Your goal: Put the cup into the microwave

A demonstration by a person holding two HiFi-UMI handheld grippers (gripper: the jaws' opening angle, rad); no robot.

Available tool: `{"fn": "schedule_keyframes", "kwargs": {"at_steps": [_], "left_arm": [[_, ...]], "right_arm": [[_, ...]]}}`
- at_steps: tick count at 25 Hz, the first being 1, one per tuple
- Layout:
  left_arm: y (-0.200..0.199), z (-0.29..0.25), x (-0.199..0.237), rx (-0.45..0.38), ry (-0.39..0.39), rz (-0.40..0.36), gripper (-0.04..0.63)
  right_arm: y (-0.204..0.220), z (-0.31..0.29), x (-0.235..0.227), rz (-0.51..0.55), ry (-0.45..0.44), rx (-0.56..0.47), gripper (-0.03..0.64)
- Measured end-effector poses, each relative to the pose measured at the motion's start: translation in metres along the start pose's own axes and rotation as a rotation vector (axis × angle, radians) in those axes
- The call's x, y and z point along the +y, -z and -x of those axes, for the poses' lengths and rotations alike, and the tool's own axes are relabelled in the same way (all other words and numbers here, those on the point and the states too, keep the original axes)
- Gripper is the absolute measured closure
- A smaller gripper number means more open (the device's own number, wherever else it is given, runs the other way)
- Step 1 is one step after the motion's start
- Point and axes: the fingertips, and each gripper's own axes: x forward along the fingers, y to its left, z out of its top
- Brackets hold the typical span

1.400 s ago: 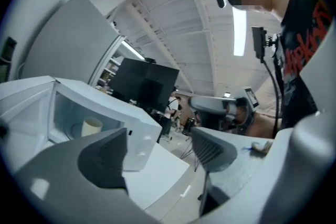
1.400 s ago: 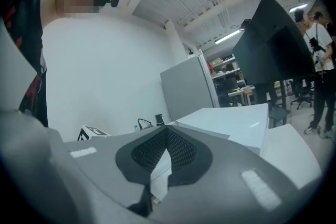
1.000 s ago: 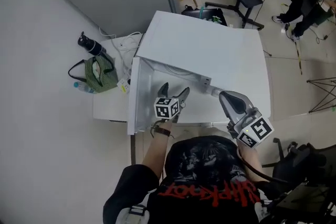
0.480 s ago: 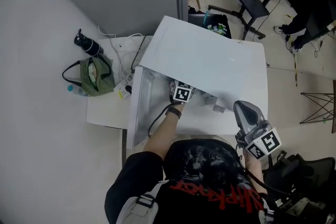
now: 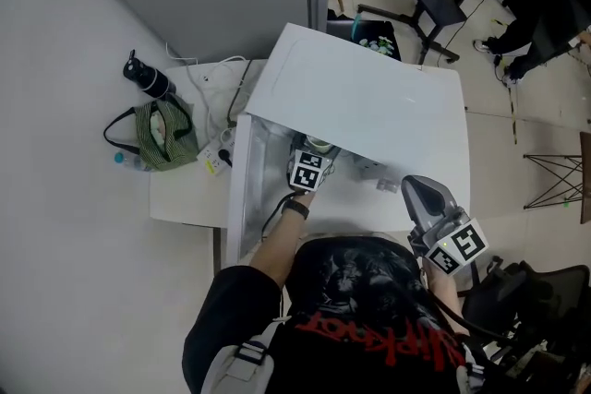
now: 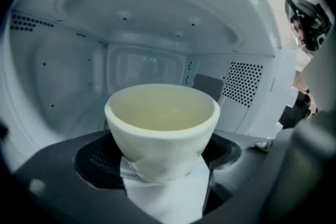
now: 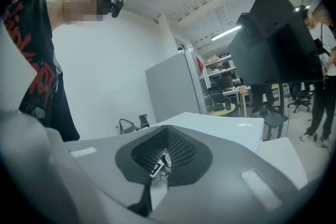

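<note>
**Inside the microwave: a cup between wide jaws**

Inside the white microwave (image 5: 369,101), just behind its open front, the cream cup (image 5: 319,144) stands upright and empty. The left gripper (image 5: 314,154) reaches in from 6 o'clock, tilted downward, with its jaws on either side of the cup's lower half. The jaws have just been closing in. Dark padding shows on both sides of the cup wall, so they stand released and grip nothing.

The door (image 5: 238,189) hangs open at 9 o'clock of the cup. The right gripper (image 5: 413,186) hovers outside at 4 o'clock, near the microwave's front, with its jaws clenched together on nothing.

On the table (image 5: 185,198), at 9 o'clock of the microwave, lies a green bag (image 5: 164,132). A dark bottle (image 5: 148,78) lies at 10 o'clock.
</note>
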Motion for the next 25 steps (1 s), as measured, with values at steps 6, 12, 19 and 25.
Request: {"fn": "schedule_keyframes", "kwargs": {"at_steps": [6, 12, 19, 25], "left_arm": [[0.007, 0.064, -0.016, -0.097, -0.013, 0.041, 0.163], [-0.013, 0.149, -0.058, -0.168, 0.013, 0.067, 0.162], [-0.089, 0.208, -0.082, -0.251, 0.062, -0.099, 0.163], [-0.154, 0.194, -0.063, -0.282, 0.052, -0.114, 0.162]], "right_arm": [[0.005, -0.018, 0.016, -0.011, -0.064, -0.006, 0.617], [0.009, -0.032, 0.029, -0.036, -0.130, -0.009, 0.617], [0.013, -0.042, 0.032, -0.072, -0.160, -0.036, 0.617], [0.010, -0.035, 0.029, -0.084, -0.155, -0.066, 0.617]]}}
